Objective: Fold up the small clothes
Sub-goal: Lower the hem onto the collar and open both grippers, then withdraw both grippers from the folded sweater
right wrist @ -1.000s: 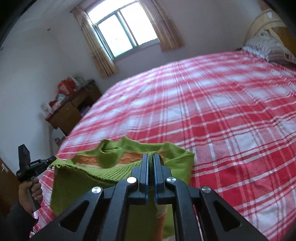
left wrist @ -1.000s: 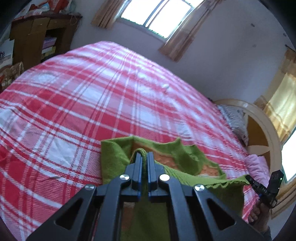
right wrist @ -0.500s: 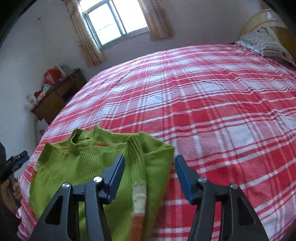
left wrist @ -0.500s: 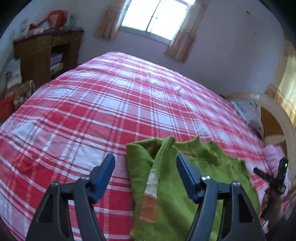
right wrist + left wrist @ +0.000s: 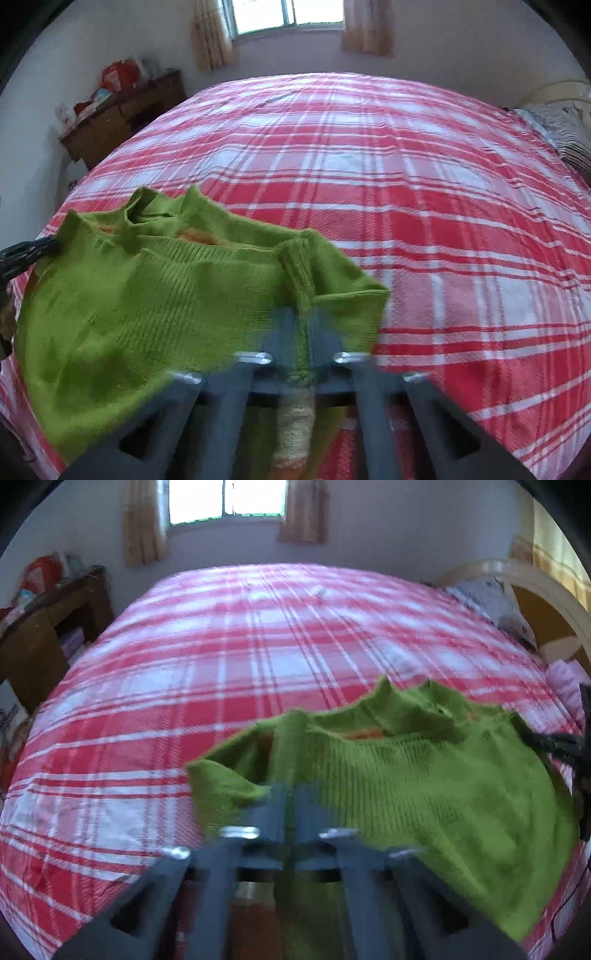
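Note:
A small green knitted sweater (image 5: 424,786) with orange and cream sleeve bands lies partly folded on the red-and-white checked bedspread (image 5: 221,657), near its front edge. My left gripper (image 5: 291,797) is shut on the ribbed fold at the sweater's left side. In the right wrist view the sweater (image 5: 147,314) fills the lower left, and my right gripper (image 5: 308,325) is shut on the sleeve fold at its right side. The banded sleeve end (image 5: 295,424) hangs under the fingers. Each gripper shows at the far edge of the other's view, the right gripper (image 5: 554,742) and the left gripper (image 5: 26,251).
A wooden desk (image 5: 122,110) with red bags stands at the bed's left. A curtained window (image 5: 225,498) is behind the bed. The curved headboard (image 5: 535,590), a patterned pillow (image 5: 569,133) and a pink cloth (image 5: 565,683) are at the right. Bare bedspread stretches beyond the sweater.
Both grippers held the sweater, opened wide half a second ago and let it drop, then came down and shut again on its side folds. Both views have rolled level.

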{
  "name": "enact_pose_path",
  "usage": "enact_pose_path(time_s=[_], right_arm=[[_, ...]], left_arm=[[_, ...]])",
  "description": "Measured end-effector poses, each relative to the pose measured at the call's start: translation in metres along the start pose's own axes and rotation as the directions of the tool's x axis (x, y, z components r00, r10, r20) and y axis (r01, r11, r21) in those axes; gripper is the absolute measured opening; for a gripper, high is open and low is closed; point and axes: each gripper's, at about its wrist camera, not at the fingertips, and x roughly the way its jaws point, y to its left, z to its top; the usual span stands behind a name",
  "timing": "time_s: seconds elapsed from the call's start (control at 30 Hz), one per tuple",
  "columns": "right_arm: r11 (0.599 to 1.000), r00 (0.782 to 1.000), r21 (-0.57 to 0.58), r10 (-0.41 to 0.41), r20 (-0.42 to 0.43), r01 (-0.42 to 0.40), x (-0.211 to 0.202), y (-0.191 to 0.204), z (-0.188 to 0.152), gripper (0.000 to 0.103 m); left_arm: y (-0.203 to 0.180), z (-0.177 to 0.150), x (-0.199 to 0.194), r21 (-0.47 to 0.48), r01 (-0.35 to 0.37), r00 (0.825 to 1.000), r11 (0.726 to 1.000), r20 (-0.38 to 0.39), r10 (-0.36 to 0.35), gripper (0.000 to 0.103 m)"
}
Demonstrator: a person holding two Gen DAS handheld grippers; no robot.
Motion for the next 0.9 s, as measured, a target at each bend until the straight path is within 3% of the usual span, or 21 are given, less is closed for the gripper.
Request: enact_pose_path(time_s=[0.1,0.23,0.43,0.53,0.6,0.63,0.67,0.7,0.73,0.77,0.83,0.9], right_arm=[[1.0,0.995,-0.012,0.0,0.1,0.002,-0.022,0.002,0.004,0.003],[0.999,0.986,0.041,-0.009,0.169,0.002,-0.038,-0.01,0.017,0.003],[0.996,0.993,0.062,-0.067,0.094,0.061,-0.003,-0.014,0.018,0.003],[0.995,0.996,0.056,-0.086,0.022,0.084,0.017,-0.013,0.013,0.006],[0.994,0.994,0.044,-0.102,0.032,0.1,0.014,-0.012,0.015,0.009],[0.992,0.992,0.038,-0.119,0.035,0.118,0.01,-0.01,0.016,0.021],[0.987,0.986,0.023,-0.16,0.045,0.159,0.006,-0.007,0.017,0.038],[0.982,0.98,0.001,-0.188,0.068,0.188,-0.003,0.0,0.018,0.044],[0.984,0.98,-0.015,-0.174,0.096,0.176,-0.012,0.006,0.019,0.046],[0.987,0.982,-0.027,-0.156,0.11,0.16,-0.019,0.011,0.02,0.046],[0.992,0.988,-0.047,-0.114,0.106,0.12,-0.033,0.029,0.021,0.046],[0.997,0.997,-0.07,-0.013,0.071,0.018,-0.04,0.049,0.015,0.046]], left_arm=[[0.006,0.002,-0.019,-0.016,-0.006,0.996,1.0,0.092,0.007,0.004],[0.03,0.009,-0.023,-0.115,0.016,0.992,0.993,0.127,-0.001,0.003],[0.04,0.004,0.013,-0.182,-0.024,0.998,0.983,0.061,0.036,0.003],[0.038,0.001,0.029,-0.189,-0.065,0.998,0.98,-0.003,0.065,0.008],[0.04,0.002,0.022,-0.203,-0.052,0.998,0.978,0.017,0.057,0.01],[0.041,0.003,0.018,-0.206,-0.056,0.998,0.977,0.028,0.063,0.012],[0.041,0.004,0.012,-0.209,-0.07,0.996,0.975,0.043,0.08,0.025],[0.042,0.003,0.003,-0.216,-0.089,0.993,0.972,0.054,0.102,0.033],[0.044,0.002,-0.002,-0.227,-0.096,0.992,0.969,0.06,0.112,0.052],[0.047,-0.002,-0.013,-0.255,-0.098,0.99,0.962,0.076,0.12,0.063],[0.051,-0.014,-0.029,-0.283,-0.051,0.989,0.958,0.117,0.087,0.064],[0.051,-0.03,-0.041,-0.293,-0.046,0.991,0.955,0.107,0.081,0.064]])
